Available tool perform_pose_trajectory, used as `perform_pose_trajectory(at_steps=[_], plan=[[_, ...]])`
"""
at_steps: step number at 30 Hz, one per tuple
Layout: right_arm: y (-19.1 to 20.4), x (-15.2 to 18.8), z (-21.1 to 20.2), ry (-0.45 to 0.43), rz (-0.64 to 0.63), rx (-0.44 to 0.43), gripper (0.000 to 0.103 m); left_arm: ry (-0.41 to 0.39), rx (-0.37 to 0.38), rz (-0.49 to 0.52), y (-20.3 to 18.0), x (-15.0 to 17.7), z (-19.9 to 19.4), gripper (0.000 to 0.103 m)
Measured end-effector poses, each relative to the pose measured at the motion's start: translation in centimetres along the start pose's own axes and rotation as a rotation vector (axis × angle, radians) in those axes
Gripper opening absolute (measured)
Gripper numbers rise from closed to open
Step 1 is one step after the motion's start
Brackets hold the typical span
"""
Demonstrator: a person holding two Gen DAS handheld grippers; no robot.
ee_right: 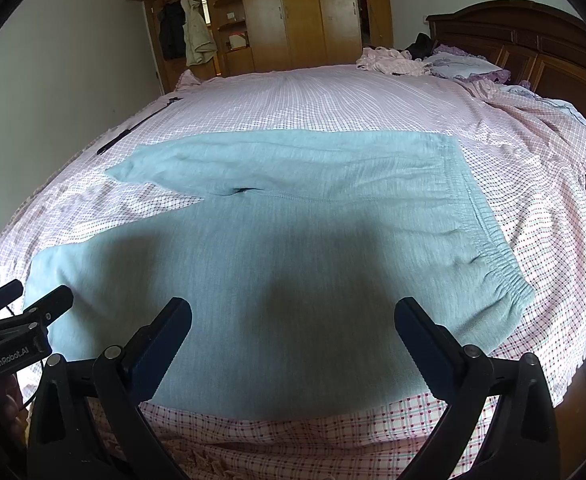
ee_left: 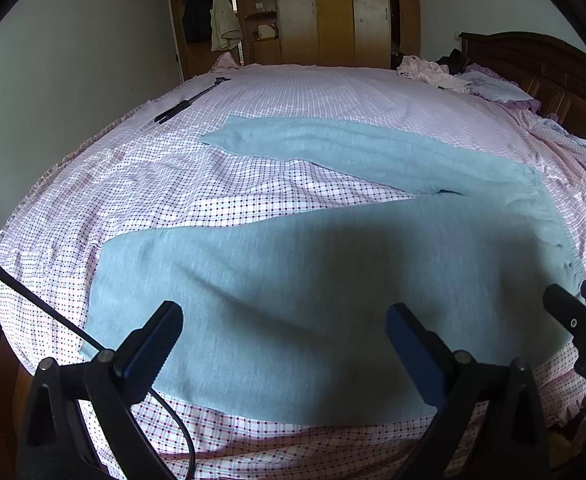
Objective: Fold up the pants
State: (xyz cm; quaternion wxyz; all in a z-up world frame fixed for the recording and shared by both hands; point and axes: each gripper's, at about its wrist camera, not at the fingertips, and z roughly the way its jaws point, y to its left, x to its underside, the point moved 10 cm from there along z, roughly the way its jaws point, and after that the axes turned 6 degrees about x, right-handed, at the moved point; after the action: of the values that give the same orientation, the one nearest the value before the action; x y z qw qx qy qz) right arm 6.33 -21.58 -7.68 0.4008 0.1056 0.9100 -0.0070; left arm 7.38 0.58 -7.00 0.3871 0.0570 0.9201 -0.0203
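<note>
Grey-blue sweatpants [ee_right: 277, 248] are spread flat along the bed's [ee_right: 333, 96] near edge, legs splayed. Soft, light, limp knit is judged best pinched at the elasticated waistband [ee_right: 497, 264] and cuff. Left hand-held gripper [ee_left: 285, 344] and right hand-held gripper [ee_right: 293, 340] are held spread, empty.

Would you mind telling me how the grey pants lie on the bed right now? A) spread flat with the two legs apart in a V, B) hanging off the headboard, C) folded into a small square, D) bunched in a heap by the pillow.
A: the pants lie flat on the checked bedsheet, legs splayed apart, nothing folded yet.
</note>
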Motion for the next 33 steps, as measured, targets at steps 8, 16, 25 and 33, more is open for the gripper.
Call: perform_pose_trajectory(at_steps=[8,16,25,33], plan=[[0.01,0.01,0.01,0.000,0.000,-0.002,0.098,0.002,-0.006,-0.004,0.37,0.22,0.13,0.103],[0.06,0.04,0.04,0.002,0.002,-0.003,0.098,0.008,-0.011,-0.016,0.65,0.36,0.30,0.103],[0.05,0.06,0.07,0.003,0.001,-0.003,0.098,0.019,-0.010,-0.028,0.77,0.48,0.40,0.103],[0.04,0.06,0.08,0.003,0.002,-0.003,0.098,0.021,-0.009,-0.026,0.74,0.50,0.48,0.103]])
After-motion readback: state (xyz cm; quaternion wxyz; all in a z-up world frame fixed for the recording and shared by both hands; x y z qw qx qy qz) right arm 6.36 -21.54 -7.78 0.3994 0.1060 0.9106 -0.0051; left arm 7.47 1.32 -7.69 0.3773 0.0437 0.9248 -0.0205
